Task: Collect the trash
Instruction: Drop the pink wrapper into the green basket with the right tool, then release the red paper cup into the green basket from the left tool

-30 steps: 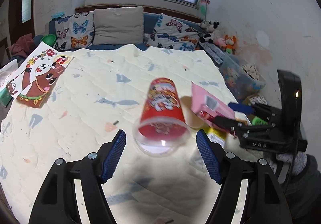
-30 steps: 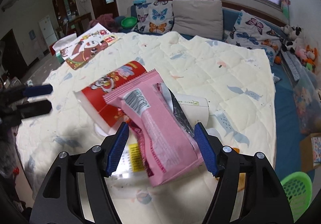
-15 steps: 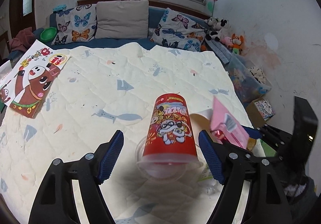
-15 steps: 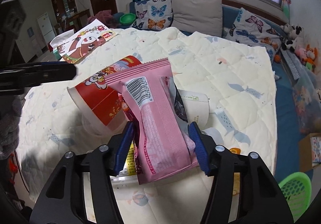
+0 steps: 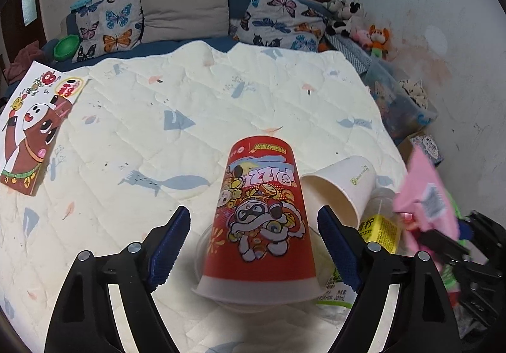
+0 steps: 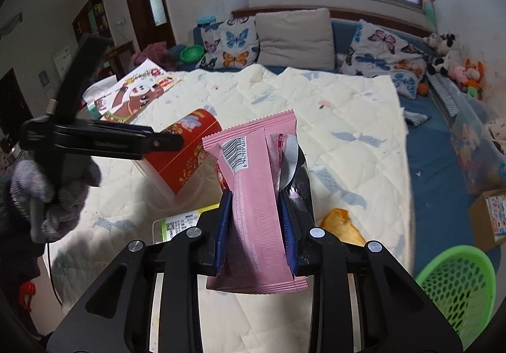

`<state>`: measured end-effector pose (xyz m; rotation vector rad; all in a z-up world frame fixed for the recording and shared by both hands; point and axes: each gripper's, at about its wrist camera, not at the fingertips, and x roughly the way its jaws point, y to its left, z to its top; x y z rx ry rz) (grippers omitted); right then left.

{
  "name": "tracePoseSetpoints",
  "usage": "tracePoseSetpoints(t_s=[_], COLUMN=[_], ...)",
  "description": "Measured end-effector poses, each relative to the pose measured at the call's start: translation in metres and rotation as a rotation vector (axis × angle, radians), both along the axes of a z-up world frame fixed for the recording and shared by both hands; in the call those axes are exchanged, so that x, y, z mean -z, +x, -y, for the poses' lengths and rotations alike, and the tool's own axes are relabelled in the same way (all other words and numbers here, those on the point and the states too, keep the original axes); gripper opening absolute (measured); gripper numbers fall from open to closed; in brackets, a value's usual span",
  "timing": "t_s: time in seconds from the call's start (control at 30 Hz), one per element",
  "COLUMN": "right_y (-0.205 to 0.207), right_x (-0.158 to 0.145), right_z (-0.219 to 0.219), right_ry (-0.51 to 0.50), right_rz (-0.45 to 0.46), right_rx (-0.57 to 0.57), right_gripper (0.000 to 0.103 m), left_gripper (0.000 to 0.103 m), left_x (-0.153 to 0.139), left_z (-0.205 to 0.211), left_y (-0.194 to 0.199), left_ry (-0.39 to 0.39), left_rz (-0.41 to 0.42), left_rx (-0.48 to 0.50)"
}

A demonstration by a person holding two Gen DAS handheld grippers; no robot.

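While my right gripper (image 6: 256,226) closes:
Right: pads squeezing creased pink foil snack packet (image 6: 256,182), now lifted off quilt (image 6: 348,119).
Left: left gripper (image 5: 253,245) opening astride glossy red tapered paper cup (image 5: 259,220), now nearer.

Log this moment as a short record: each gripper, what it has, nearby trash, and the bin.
left gripper: jaws opening, straddling the red cup, pads not touching
right gripper: closing on the pink wrapper, pads pressing it
other trash: white paper cup, yellow-labelled bottle, orange peel
bin: green basket, lower right of the right wrist view
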<state>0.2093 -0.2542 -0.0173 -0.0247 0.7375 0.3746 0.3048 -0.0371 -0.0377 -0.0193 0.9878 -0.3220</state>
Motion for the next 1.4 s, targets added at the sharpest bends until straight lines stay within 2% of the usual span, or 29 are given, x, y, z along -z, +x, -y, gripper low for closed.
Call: tracePoseSetpoints(t_s=[0.1,0.23,0.3,0.5,0.87,1.13,1.17,1.27,1.4], right_y=[-0.012,-0.030,-0.036,-0.055,-0.087,-0.108,-0.110,-0.120,-0.134], right_x=[-0.006,-0.010,-0.009,-0.002,0.022,0.040,0.043,0.049,0.053], right_z=[0.012,0.031,0.039,0.072,0.145,0.192,0.200,0.217,0.232], right_ry=[0.003,-0.005,-0.011,-0.017,-0.014,-0.027,-0.027,-0.020,-0.018], right_rz=[0.021,0.036,0.038,0.024,-0.028,-0.068,-0.074,-0.082,-0.083], right_rx=[0.025,0.074,0.096,0.190,0.386,0.511,0.526,0.570,0.612], right_gripper=[0.030,0.030,0.030,0.030,0.030,0.031,0.033,0.050,0.052], left_gripper=[0.080,0.071,0.067,0.066,0.066,0.066,0.066,0.066,0.066], left_x=[0.006,0.010,0.011,0.005,-0.048,-0.076,-0.078,-0.082,-0.079], left_z=[0.004,0.008,0.011,0.014,0.010,0.051,0.059,0.083,0.119], left_y=[0.004,0.008,0.008,-0.001,-0.038,-0.072,-0.076,-0.084,-0.094], left_ry=[0.013,0.016,0.021,0.049,-0.015,-0.067,-0.073,-0.085,-0.097], left_rz=[-0.020,-0.039,-0.039,0.002,0.105,0.150,0.153,0.157,0.143], left_rx=[0.003,0.013,0.020,0.023,0.027,0.128,0.146,0.194,0.256])
